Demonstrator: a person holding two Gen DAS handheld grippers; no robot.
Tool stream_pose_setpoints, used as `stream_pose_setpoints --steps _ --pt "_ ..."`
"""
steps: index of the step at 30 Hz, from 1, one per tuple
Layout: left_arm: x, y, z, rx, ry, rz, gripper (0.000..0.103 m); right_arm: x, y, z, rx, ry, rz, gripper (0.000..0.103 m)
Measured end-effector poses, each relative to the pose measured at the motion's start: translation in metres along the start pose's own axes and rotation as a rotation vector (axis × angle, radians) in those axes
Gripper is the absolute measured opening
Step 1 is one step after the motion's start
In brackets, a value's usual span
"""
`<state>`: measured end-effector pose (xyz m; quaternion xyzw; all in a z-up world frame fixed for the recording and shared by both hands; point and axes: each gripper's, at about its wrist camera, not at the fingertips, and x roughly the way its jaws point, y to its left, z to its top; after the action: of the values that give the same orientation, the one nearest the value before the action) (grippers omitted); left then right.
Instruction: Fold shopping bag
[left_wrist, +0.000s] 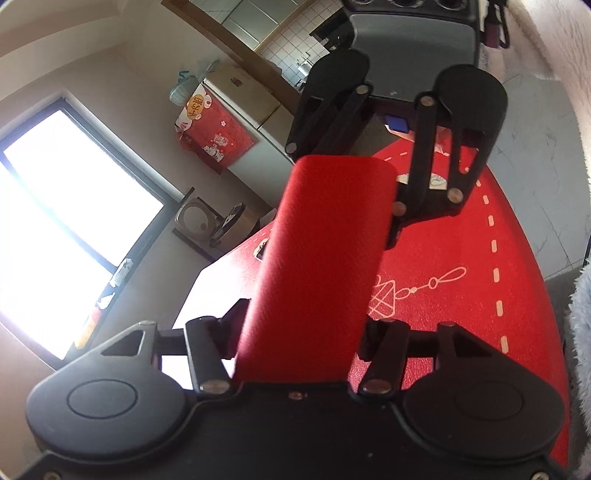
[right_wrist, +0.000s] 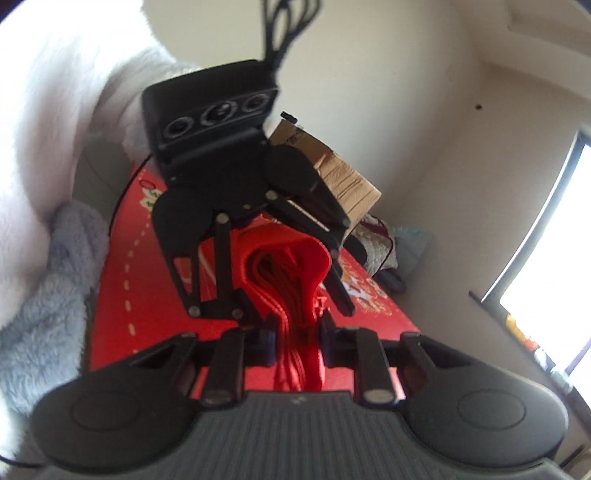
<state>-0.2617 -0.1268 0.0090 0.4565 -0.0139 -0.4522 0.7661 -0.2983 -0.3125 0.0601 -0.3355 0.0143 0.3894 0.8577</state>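
Gripping the folded red shopping bag (left_wrist: 317, 266) from opposite ends, both tools hold it up above the red tabletop (left_wrist: 480, 295) with its cream dashed line. The left tool (left_wrist: 299, 332) is clamped across the bag's flat, smooth side near its camera; the right tool (right_wrist: 295, 332) is closed on the other end, where the bunched layers and folds show edge-on. A pale fluffy sleeve (right_wrist: 44, 280) lies at the tabletop's left edge in the right wrist view.
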Motion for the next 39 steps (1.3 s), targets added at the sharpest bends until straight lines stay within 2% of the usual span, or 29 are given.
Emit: stream_pose_setpoints --steps 2,6,10,12,14,17,18,19,20,24,27,33,36,39 --pt "0.0 0.005 0.003 0.006 0.005 -0.038 0.057 -0.001 -0.002 0.001 -0.027 0.005 -0.019 0.019" --pt "0.002 0.015 0.002 -0.06 -0.01 -0.081 0.038 -0.002 -0.005 0.004 -0.082 0.014 -0.056 0.019" --pt "0.003 0.015 -0.004 -0.135 -0.035 -0.034 0.029 -0.004 -0.008 0.007 -0.137 0.023 -0.093 0.023" --pt "0.009 0.014 -0.006 -0.144 -0.023 0.002 0.029 -0.005 -0.009 0.009 -0.165 0.027 -0.112 0.036" --pt "0.013 0.019 -0.01 -0.182 -0.023 0.071 0.029 -0.006 -0.014 0.009 -0.165 0.03 -0.132 0.038" --pt "0.013 0.03 -0.019 -0.27 -0.038 0.106 0.029 -0.016 -0.044 0.0 0.033 0.033 -0.165 0.035" --pt "0.015 0.034 -0.021 -0.295 -0.038 0.11 0.029 -0.018 -0.054 -0.004 0.106 0.039 -0.184 0.029" --pt "0.018 0.038 -0.022 -0.325 -0.04 0.112 0.029 -0.021 -0.065 -0.009 0.18 0.046 -0.203 0.009" --pt "0.023 0.043 -0.022 -0.349 -0.035 0.11 0.03 -0.023 -0.076 -0.014 0.253 0.053 -0.23 0.0" --pt "0.043 0.064 -0.026 -0.461 0.008 0.201 0.03 -0.016 -0.109 -0.038 0.478 0.126 -0.353 0.0" --pt "0.065 0.077 -0.031 -0.533 0.058 0.261 0.03 -0.005 -0.116 -0.046 0.574 0.147 -0.35 0.0" --pt "0.11 0.099 -0.053 -0.681 0.173 0.306 0.029 0.016 -0.13 -0.063 0.766 0.188 -0.343 0.001" --pt "0.124 0.114 -0.069 -0.769 0.193 0.316 0.029 0.027 -0.136 -0.071 0.862 0.209 -0.338 0.003" --pt "0.126 0.119 -0.083 -0.79 0.197 0.331 0.029 0.047 -0.137 -0.077 0.932 0.225 -0.342 0.004"
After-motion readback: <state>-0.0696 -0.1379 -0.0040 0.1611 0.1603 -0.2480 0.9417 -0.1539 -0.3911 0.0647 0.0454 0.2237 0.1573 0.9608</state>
